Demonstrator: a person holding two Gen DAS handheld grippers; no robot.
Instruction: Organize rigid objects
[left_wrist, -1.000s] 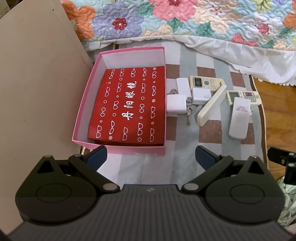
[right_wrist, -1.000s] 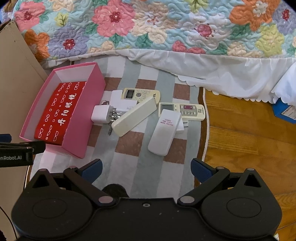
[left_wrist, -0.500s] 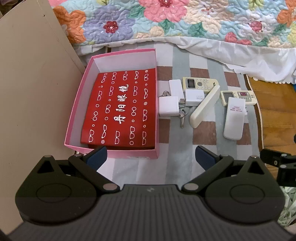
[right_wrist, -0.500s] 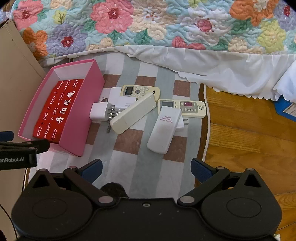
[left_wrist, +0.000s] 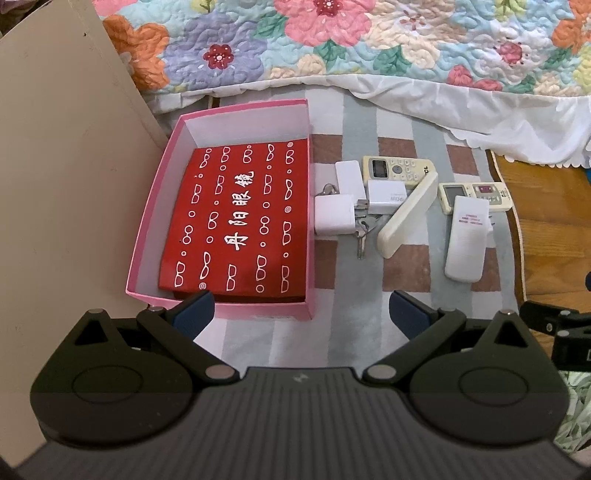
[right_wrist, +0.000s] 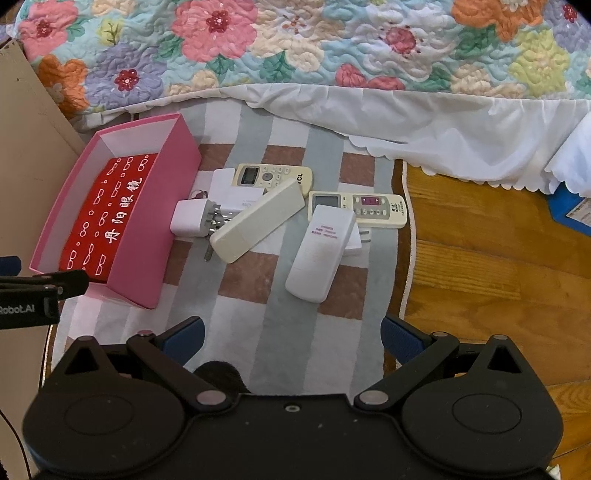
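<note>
My right claw (right_wrist: 291, 338), spread and empty, sits nearest the white face-down plastic remote (right_wrist: 319, 253), directly ahead, long axis running near-to-far, tilted slightly right.

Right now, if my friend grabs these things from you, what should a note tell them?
Left hand-held gripper: open, holding nothing, above the near end of the pink box.
Right hand-held gripper: open, holding nothing, above the checked mat.
Pink box: holds only a red case.
On the mat: four remotes, white chargers and keys, bunched beside the box.
Done: nothing from the mat is in the box.
Left: everything on the mat.
</note>
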